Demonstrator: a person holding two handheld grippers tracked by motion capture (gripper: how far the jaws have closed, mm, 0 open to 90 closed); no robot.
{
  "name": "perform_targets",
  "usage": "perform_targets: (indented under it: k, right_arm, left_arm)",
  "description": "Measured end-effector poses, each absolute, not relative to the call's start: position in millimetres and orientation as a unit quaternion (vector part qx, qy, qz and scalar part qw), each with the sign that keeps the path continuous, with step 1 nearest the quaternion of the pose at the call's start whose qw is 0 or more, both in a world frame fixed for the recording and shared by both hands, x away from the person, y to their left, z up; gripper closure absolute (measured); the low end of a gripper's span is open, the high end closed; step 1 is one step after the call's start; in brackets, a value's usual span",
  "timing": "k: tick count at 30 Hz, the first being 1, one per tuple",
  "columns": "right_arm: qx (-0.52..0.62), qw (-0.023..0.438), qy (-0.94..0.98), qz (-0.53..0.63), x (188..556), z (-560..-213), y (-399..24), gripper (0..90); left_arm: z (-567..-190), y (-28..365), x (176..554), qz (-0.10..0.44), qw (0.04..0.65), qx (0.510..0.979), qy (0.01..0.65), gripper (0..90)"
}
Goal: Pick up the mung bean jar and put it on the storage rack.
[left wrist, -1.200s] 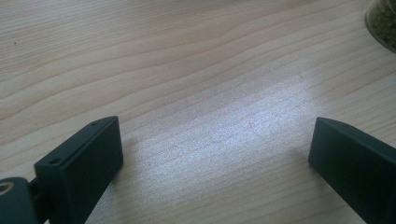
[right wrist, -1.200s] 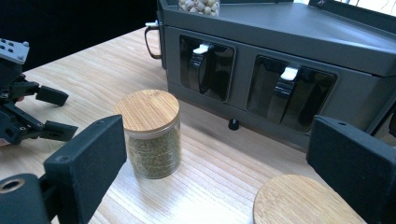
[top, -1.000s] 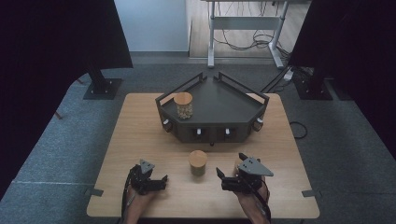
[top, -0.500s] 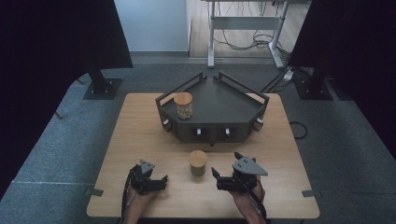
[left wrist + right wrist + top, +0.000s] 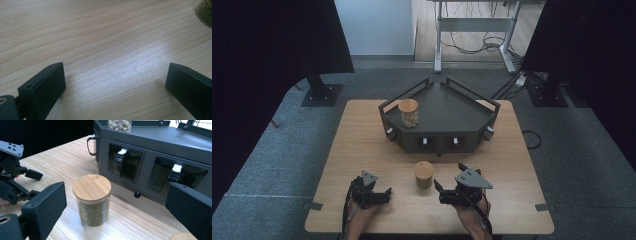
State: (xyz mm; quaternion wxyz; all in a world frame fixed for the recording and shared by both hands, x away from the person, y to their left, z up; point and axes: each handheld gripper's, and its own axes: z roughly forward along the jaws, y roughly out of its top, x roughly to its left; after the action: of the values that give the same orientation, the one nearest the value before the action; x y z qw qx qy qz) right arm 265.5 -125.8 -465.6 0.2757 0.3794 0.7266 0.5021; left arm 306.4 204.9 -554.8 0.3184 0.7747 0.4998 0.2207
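A glass jar of green beans [image 5: 424, 174] with a round wooden lid stands on the wooden table [image 5: 362, 145], near the front. In the right gripper view the jar [image 5: 92, 200] stands upright just ahead of my jaws, left of centre. My right gripper [image 5: 440, 193] [image 5: 115, 195] is open, just right of the jar and pointing at it without touching. My left gripper [image 5: 384, 194] [image 5: 115, 75] rests open on bare wood to the jar's left; the jar's base [image 5: 205, 11] shows at that view's top right corner.
A dark grey angular stand [image 5: 447, 112] with a railed top sits at the table's back. A second jar, filled with pale beans [image 5: 408, 112] [image 5: 119, 124], stands on it. Its front face carries white switches [image 5: 122, 152]. A round wooden edge [image 5: 183, 236] shows under my right jaw.
My right gripper has moved left, closer to the green-bean jar, and turned towards it. The left gripper and both jars have stayed put.
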Motion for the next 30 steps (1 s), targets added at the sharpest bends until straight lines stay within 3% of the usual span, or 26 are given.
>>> perform_targets:
  k: [30]
  right_arm:
    - [0.364, 0.281, 0.731, 0.504, 268, -480, -101, 3.5]
  left_arm:
    - [-555, 205, 306, 0.22, 0.318, 0.775, 0.499, 2.4]
